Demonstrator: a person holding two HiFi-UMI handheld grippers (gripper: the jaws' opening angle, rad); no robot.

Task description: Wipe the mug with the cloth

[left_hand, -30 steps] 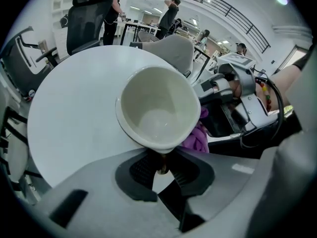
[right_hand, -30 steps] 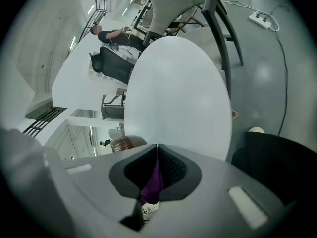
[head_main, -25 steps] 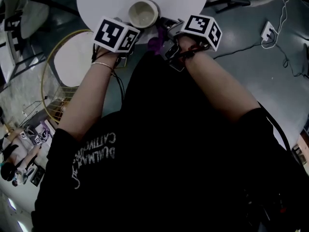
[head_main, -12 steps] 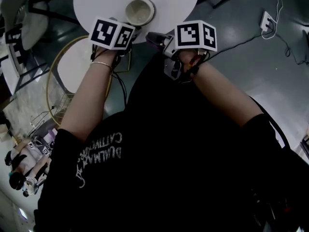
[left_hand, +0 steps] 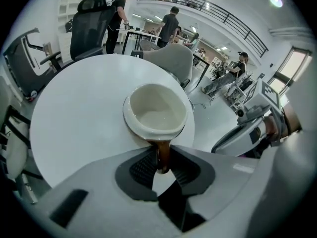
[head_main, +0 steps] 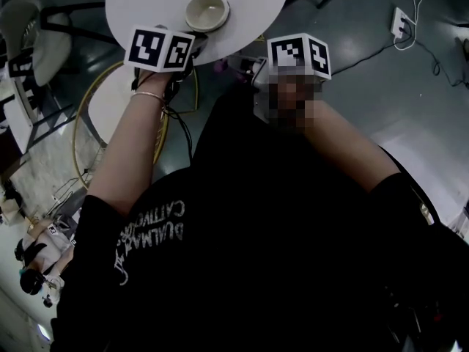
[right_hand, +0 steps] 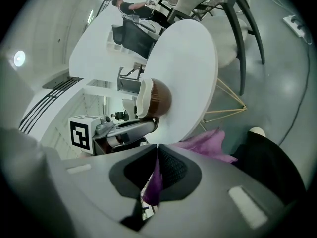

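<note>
A: Just loosened the left tongs point(left_hand: 163, 148) a bit, yet pinching the handle point(left_hand: 163, 160) of the cream-and-brown pottery mug point(left_hand: 156, 108)?

B: Yes. Squeeze firm, keep on round white counter point(left_hand: 79, 113). Rub with purple cloth point(right_hand: 209, 144) pinched in right tongs point(right_hand: 157, 152).

From your head, the table point(head_main: 146, 9) runs off the top edge, and your right hand point(head_main: 293, 101) is all blurred. Your right gripper point(right_hand: 157, 155) covers the middle of the cloth point(right_hand: 208, 144). In the left gripper view, the mug point(left_hand: 156, 108) hides its outer wall under its rim.
</note>
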